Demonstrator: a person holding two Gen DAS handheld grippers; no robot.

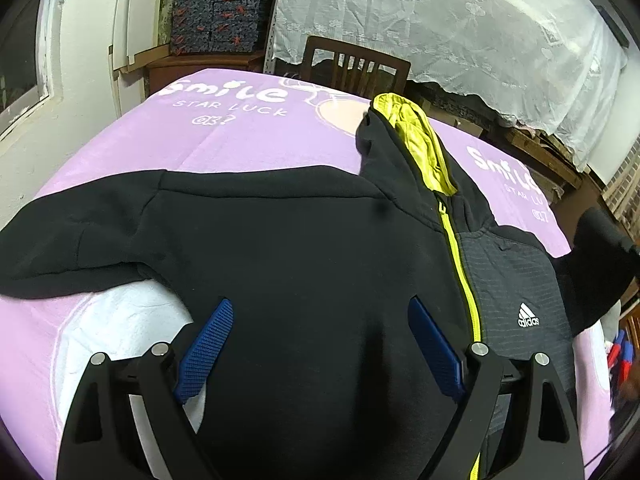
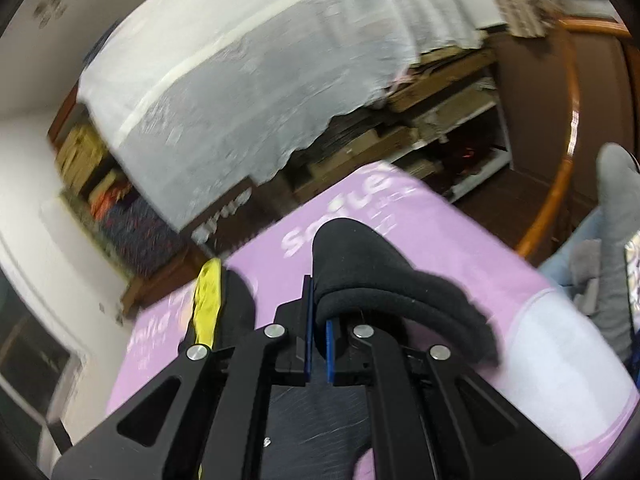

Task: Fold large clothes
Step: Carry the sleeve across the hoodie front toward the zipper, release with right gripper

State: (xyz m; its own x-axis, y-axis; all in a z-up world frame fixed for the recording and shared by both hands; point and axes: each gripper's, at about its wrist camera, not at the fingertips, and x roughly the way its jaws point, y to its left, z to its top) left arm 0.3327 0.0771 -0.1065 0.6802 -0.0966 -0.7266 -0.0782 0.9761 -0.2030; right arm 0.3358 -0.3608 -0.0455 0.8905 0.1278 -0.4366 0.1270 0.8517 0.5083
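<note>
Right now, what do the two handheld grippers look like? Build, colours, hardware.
Both match: left gripper and right gripper have matte black linkage arms with triangular cutouts, round silver pivot pins, and flat blue textured finger pads. No cables, markings, hands or sleeves visible.

right tool (image 2: 319,320) at lower centre clamped on a black sleeve (image 2: 372,276), lilac printed sheet (image 2: 460,240) beneath, yellow hood lining (image 2: 207,300) at left, blurred white lace cloth (image 2: 248,92) above

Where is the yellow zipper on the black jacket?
In the left wrist view the yellow zipper runs down the black jacket, right of the middle, from the yellow-lined hood past the white logo.
</note>
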